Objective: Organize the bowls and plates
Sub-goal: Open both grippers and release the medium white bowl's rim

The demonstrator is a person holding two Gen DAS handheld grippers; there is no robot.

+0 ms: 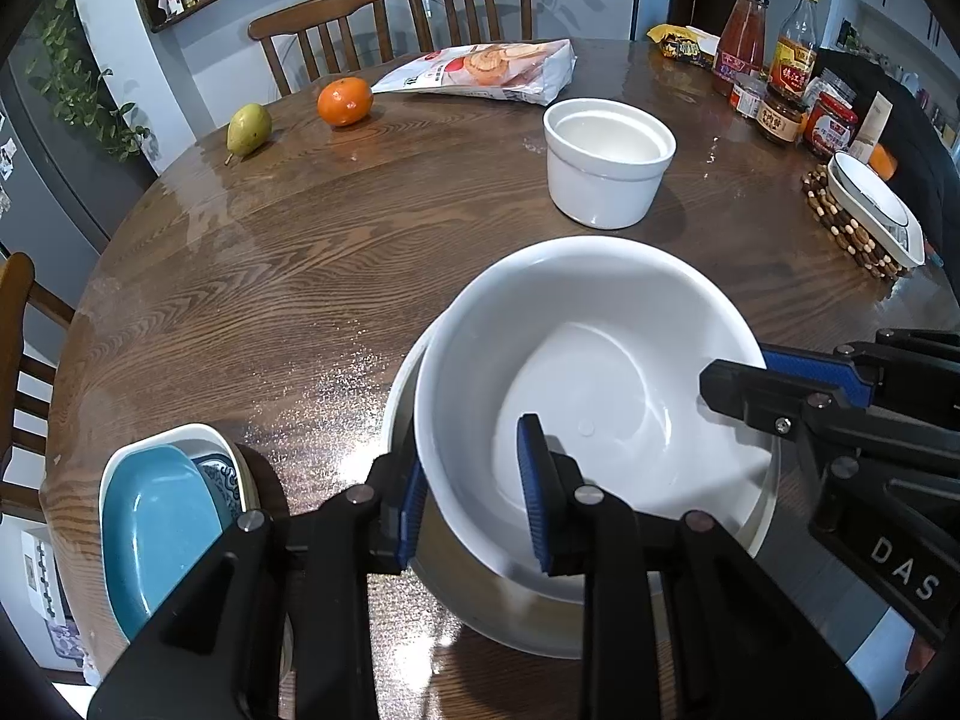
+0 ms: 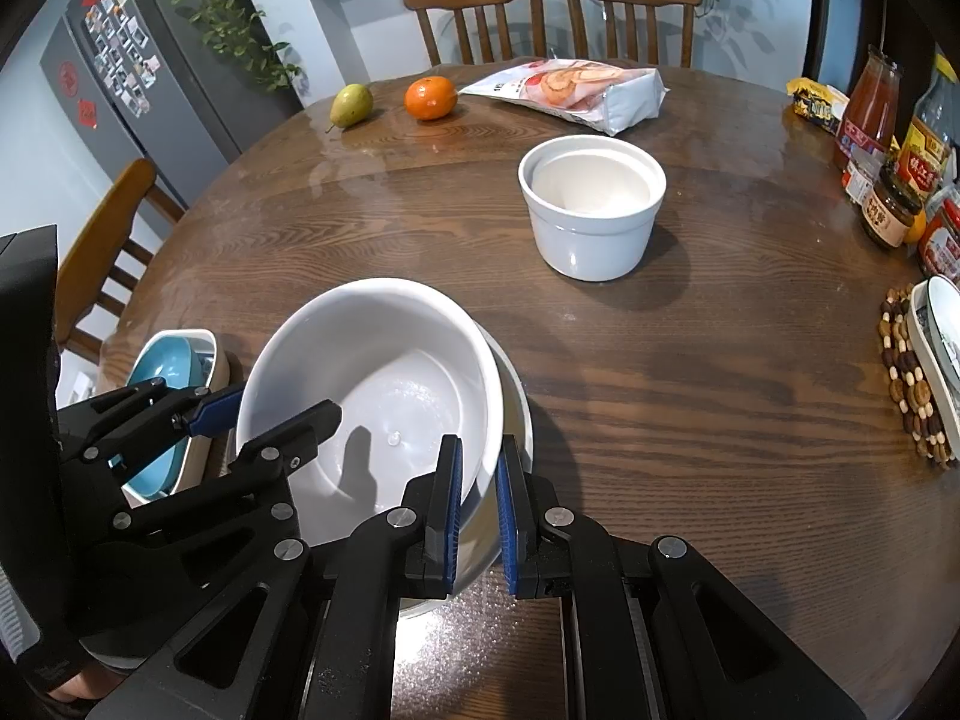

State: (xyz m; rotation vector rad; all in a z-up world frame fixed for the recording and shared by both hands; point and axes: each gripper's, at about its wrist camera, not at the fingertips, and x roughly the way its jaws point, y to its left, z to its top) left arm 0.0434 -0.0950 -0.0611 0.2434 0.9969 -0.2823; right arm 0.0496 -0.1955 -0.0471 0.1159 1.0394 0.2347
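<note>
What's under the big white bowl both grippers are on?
Another white bowl: its rim shows beside and below the big white bowl, which sits tilted in it. The lower bowl's inside and base are covered. The top bowl looks empty.

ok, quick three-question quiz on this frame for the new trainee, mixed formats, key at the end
1. What is the right claw shut on?
2. True or false: the small white pot stands upright on the table.
3. Beside the pear lies: A) banana B) orange C) lemon.
Key: 1 the near rim of the big white bowl; 2 true; 3 B.
</note>
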